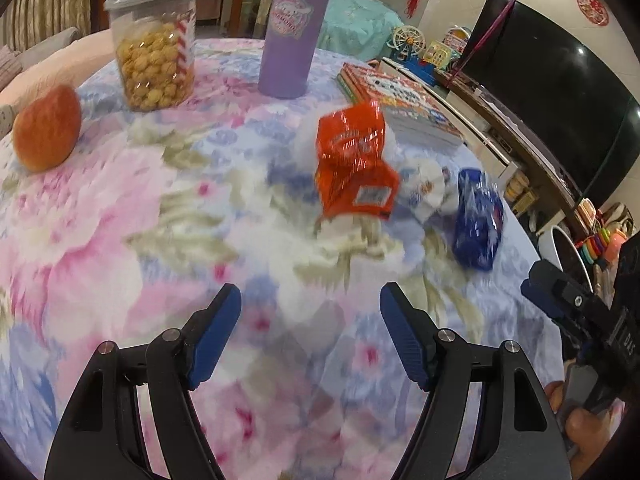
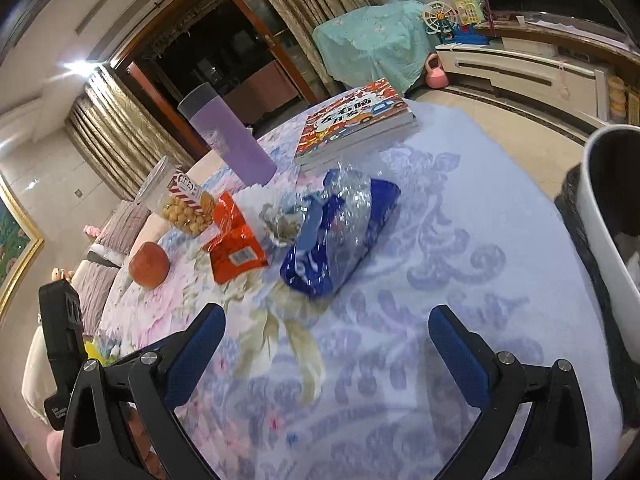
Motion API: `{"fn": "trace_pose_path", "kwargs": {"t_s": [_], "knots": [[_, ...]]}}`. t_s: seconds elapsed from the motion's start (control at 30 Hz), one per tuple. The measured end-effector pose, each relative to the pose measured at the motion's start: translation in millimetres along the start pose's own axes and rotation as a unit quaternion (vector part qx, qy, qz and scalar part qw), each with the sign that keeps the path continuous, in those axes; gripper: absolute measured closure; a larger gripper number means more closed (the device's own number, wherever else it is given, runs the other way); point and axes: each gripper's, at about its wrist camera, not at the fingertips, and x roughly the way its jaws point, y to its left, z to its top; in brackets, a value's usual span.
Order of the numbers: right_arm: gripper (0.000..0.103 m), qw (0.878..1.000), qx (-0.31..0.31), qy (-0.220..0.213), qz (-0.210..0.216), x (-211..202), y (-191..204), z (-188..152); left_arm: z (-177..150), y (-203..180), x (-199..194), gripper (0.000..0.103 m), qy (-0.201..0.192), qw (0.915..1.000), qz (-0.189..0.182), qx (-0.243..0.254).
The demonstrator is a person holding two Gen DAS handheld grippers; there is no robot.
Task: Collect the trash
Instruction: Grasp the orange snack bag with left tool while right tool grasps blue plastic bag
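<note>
From the left wrist, the left gripper (image 1: 310, 336) hangs spread and empty over the floral tablecloth (image 1: 120, 240), short of the orange snack wrapper (image 1: 354, 168), which lies toward the table's far right part with a crumpled white wrapper (image 1: 426, 190) touching its right side and a blue wrapper (image 1: 478, 224) beyond that, close to the right edge. An apple (image 1: 46, 128), a popcorn jar (image 1: 154, 44), a purple tumbler (image 1: 294, 28) and a stack of books (image 1: 404, 108) are no trash; a wide closing sweep could likely catch the cloth or knock the wrappers off the edge. The right gripper's body (image 1: 576, 312) crowds in at the right, so the two could collide over the same pile. From the right wrist, the right gripper (image 2: 326, 332) is likewise spread with nothing between its pads, aimed at the blue wrapper (image 2: 340, 236), whose clear crinkled film looks slippery and may slide out of a shallow pinch. The white bin (image 2: 608, 216) stands past the right edge; a loose hold could drop the wrapper on the floor short of it.
</note>
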Motion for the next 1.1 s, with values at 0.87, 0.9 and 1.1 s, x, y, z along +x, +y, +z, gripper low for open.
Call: {"fn": "trace_pose_path", "kwargs": {"t_s": [0.87,0.9,1.1], "knots": [[0.054,1.0,0.029,0.0,-0.007,40.0,-14.2,27.6,37.1,-25.0,26.8,0.094,-0.021,0.9978,-0.047,0.042],[0.055,1.0,0.028,-0.002,-0.006,36.9,-14.5,26.2,34.8,-23.9,22.1,0.094,-0.023,0.9976,-0.052,0.04],[0.057,1.0,0.005,-0.018,-0.003,9.0,-3.9,12.6,11.1,-17.9,-6.4,0.095,-0.031,0.9972,-0.059,0.034]]}}
